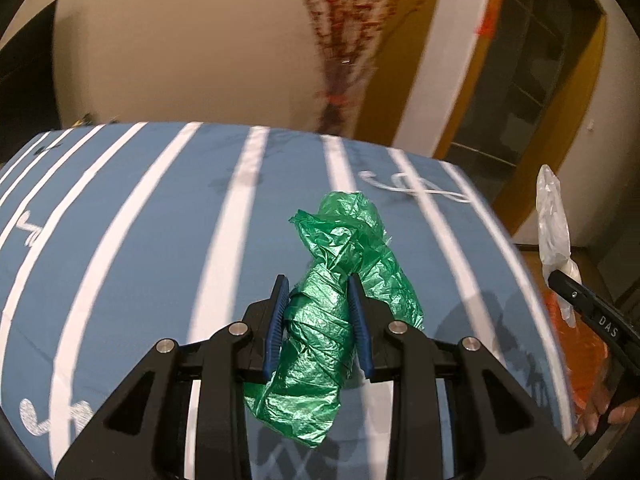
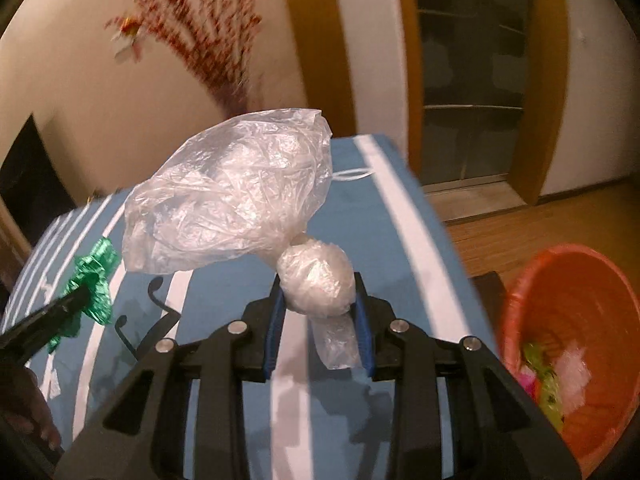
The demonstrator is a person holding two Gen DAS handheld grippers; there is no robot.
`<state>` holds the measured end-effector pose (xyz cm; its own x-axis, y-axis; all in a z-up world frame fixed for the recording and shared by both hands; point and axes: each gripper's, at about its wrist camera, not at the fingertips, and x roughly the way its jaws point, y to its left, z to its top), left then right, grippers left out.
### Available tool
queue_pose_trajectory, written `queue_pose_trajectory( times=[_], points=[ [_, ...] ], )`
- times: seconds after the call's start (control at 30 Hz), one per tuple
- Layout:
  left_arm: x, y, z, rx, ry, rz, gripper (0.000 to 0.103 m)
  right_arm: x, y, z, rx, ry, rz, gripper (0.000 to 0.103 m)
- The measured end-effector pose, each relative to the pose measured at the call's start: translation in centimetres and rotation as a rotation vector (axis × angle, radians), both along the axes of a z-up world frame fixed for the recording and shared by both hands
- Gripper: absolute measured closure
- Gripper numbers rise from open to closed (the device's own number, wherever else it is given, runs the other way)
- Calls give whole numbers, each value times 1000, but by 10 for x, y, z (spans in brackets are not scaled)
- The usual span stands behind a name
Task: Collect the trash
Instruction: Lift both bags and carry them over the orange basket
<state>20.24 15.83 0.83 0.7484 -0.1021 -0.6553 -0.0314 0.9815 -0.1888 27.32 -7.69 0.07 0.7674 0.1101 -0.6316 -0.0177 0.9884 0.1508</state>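
Observation:
A crumpled green plastic bag (image 1: 320, 340) is clamped between the blue pads of my left gripper (image 1: 317, 282), held just above the striped tablecloth (image 1: 140, 220). My right gripper (image 2: 318, 282) is shut on the knotted neck of a clear plastic bag (image 2: 228, 200), which billows up over the table. In the right wrist view the green bag (image 2: 92, 284) and the left gripper (image 2: 82, 294) show at the far left. From the left wrist, the clear bag (image 1: 552, 216) and the right gripper (image 1: 576, 292) appear at the right edge.
An orange bin (image 2: 580, 300) stands on the wooden floor off the table's right side, with some colourful trash in it; it also shows as the bin (image 1: 580, 360) behind the right gripper. A wall with red branches and a wooden door frame lie beyond the table.

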Motion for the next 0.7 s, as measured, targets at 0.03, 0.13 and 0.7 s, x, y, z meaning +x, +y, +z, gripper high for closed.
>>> queue_pose_trajectory(
  times=[0.03, 0.13, 0.7],
  points=[
    [-2, -8, 3, 1, -8, -14, 73, -7, -6, 3, -1, -14, -17, 71],
    [-7, -35, 10, 5, -29, -59, 73, -30, -27, 14, -3, -62, -81, 71],
    [-28, -190, 33, -28, -98, -310, 73, -105, -147, 31, 6, -159, -411, 71]
  ],
)
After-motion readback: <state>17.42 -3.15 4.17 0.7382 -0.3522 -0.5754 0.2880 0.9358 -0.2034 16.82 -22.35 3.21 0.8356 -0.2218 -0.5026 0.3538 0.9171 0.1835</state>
